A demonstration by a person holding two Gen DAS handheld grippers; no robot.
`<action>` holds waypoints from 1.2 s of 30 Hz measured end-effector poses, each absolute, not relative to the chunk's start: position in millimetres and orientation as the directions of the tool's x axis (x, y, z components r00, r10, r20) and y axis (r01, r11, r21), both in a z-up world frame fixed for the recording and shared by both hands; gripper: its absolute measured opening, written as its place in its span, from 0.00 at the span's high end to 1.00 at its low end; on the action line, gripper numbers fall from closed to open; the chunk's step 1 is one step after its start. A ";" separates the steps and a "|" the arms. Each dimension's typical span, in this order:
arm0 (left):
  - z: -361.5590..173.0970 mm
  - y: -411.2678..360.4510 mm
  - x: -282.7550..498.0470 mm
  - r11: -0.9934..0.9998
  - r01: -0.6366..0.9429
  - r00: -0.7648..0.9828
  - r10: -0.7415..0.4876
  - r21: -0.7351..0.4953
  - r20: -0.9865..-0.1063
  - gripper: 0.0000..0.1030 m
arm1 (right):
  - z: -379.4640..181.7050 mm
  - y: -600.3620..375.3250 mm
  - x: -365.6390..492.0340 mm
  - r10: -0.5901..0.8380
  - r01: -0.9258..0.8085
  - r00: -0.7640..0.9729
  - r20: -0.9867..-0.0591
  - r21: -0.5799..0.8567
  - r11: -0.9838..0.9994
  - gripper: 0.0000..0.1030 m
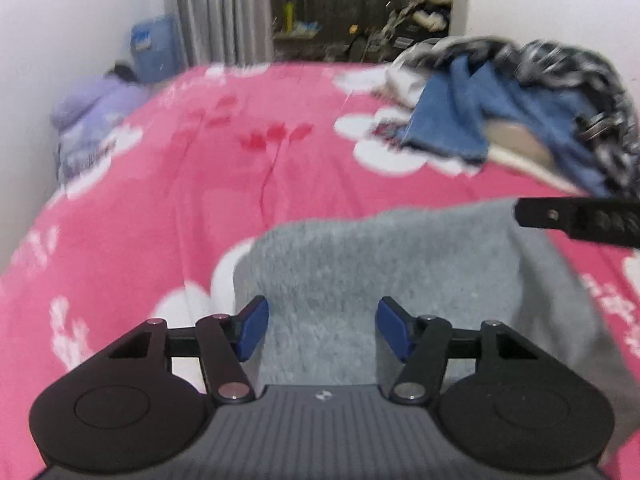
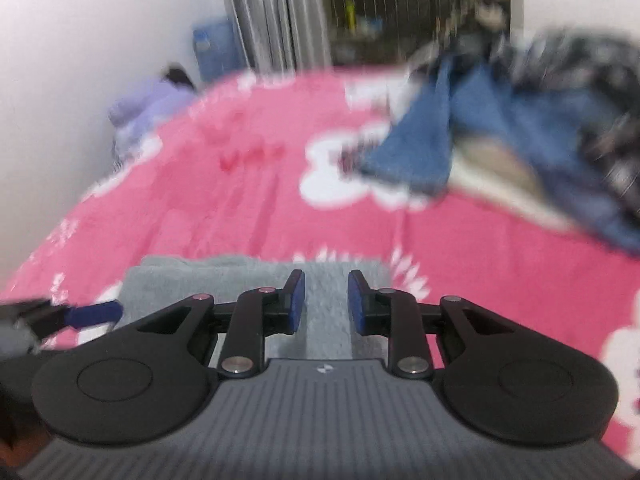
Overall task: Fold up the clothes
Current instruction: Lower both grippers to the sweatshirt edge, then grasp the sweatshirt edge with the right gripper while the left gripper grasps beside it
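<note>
Both tongs, left [image 1: 323, 326] and right [image 2: 326, 302], hang apart and empty over a blurred grey garment [image 1: 400, 264].

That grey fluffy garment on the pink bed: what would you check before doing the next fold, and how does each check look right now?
1. Grey garment lies on the pink bedspread: ok.
2. Left gripper open over the garment, nothing clamped: ok.
3. Right gripper holding cloth: cannot tell; its jaws stand narrowly apart and nothing shows between them.
4. Garment lying flat: not ok, its right side looks bunched.
5. Pile of blue and patterned clothes apart from the garment: ok.
6. Sharp view: not ok, both views blurred.
</note>
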State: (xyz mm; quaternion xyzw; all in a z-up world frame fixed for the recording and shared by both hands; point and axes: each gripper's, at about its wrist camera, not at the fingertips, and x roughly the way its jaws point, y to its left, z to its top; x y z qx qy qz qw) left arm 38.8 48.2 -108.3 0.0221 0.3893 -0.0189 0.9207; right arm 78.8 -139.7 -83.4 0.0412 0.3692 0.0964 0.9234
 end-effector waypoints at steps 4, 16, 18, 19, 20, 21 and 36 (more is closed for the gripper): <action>-114.6 45.9 35.4 0.994 0.089 0.723 -0.022 0.061 -0.691 0.34 | -101.4 -154.3 106.1 0.241 -0.093 0.648 -0.722 0.238 0.967 0.79; -108.2 65.6 28.7 0.992 0.122 0.730 -0.083 0.010 -0.678 0.29 | -104.3 -146.0 138.4 0.256 -0.133 0.625 -0.737 0.222 0.966 0.72; -103.5 83.6 22.9 0.991 0.109 0.688 -0.129 -0.074 -0.715 0.29 | -87.8 -163.4 120.9 0.301 -0.146 0.662 -0.686 0.275 0.950 0.60; -101.2 92.9 19.9 0.988 0.099 0.665 -0.153 -0.117 -0.731 0.29 | -81.0 -174.7 110.9 0.327 -0.151 0.678 -0.658 0.310 0.939 0.45; -98.9 102.2 17.0 0.983 0.088 0.642 -0.179 -0.160 -0.746 0.29 | -79.0 -186.3 101.1 0.356 -0.150 0.678 -0.643 0.353 0.923 0.40; -101.0 109.1 15.0 0.975 0.088 0.611 -0.216 -0.206 -0.761 0.29 | -82.3 -197.8 94.1 0.399 -0.151 0.657 -0.640 0.407 0.901 0.34; -134.8 126.2 33.1 0.897 0.107 0.531 -0.416 -0.429 -0.738 0.26 | -151.3 -232.9 125.9 0.696 -0.039 0.515 -0.501 0.797 0.603 0.22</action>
